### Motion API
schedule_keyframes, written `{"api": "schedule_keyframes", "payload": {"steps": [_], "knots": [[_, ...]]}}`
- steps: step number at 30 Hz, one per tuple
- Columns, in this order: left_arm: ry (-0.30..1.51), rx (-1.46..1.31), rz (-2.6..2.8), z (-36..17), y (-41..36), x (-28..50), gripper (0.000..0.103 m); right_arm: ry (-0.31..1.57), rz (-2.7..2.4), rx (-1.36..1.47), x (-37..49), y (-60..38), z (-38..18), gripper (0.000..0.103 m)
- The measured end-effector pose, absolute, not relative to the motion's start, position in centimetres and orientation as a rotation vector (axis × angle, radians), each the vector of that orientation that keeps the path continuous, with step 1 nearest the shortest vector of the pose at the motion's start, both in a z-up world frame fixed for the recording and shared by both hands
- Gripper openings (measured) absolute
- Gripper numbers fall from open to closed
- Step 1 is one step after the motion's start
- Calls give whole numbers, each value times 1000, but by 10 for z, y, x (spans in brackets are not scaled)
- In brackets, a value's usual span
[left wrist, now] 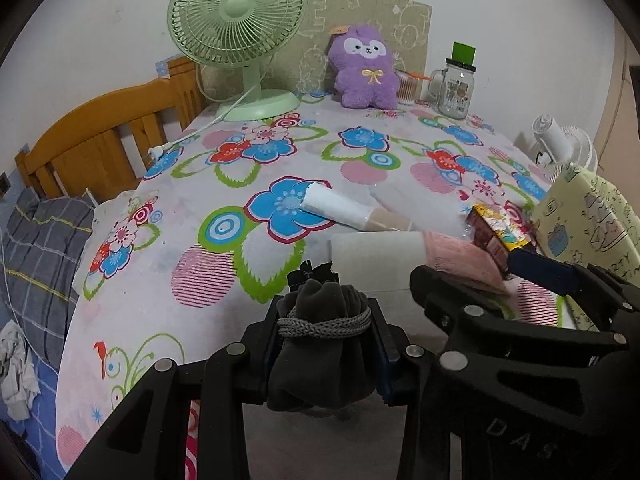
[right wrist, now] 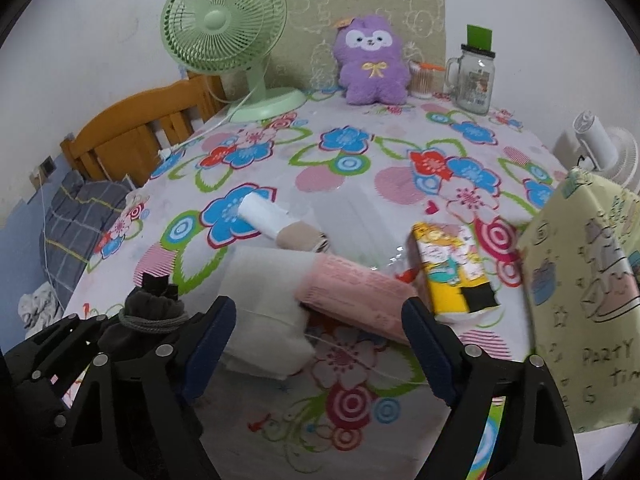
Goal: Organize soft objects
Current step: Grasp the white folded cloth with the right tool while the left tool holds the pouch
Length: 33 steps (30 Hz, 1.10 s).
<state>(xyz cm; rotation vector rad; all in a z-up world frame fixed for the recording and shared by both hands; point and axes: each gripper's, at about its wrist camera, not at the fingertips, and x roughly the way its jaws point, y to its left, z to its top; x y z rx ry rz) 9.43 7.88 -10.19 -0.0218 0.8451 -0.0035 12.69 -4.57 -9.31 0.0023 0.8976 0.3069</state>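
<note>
My left gripper (left wrist: 326, 344) is shut on a dark grey drawstring pouch (left wrist: 320, 320), held just above the flowered tablecloth (left wrist: 160, 264). From the right wrist view the same pouch (right wrist: 154, 312) shows at the lower left. My right gripper (right wrist: 318, 320) stands open, its fingers on either side of a white folded cloth (right wrist: 264, 312) and a pink rolled towel (right wrist: 356, 296), with no pad pressing on them. A white and beige roll (right wrist: 280, 220) lies just beyond them. A purple plush toy (right wrist: 374, 66) sits upright at the far edge.
A yellow printed packet (right wrist: 452, 268) lies right of the pink towel, beside a pale green cartoon-print bag (right wrist: 580, 280). At the back stand a green desk fan (left wrist: 240, 40) and a glass jar mug (left wrist: 454, 88). A wooden headboard (left wrist: 100, 144) and bedding are at the left.
</note>
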Motion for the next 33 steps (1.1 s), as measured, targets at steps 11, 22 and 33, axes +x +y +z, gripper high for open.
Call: {"api": "schedule_keyframes", "payload": {"steps": [11,22,33], "knots": [[881,7,-32,-116,94,113,39,973,269,36,140,-25,-109,79],[874,13,-53,-120,98,112,39,1001,230,30,135,-22,-109,71],[882,2,-65,-124,99,113,39,1034,269,62,146,-13,-121,46]]}}
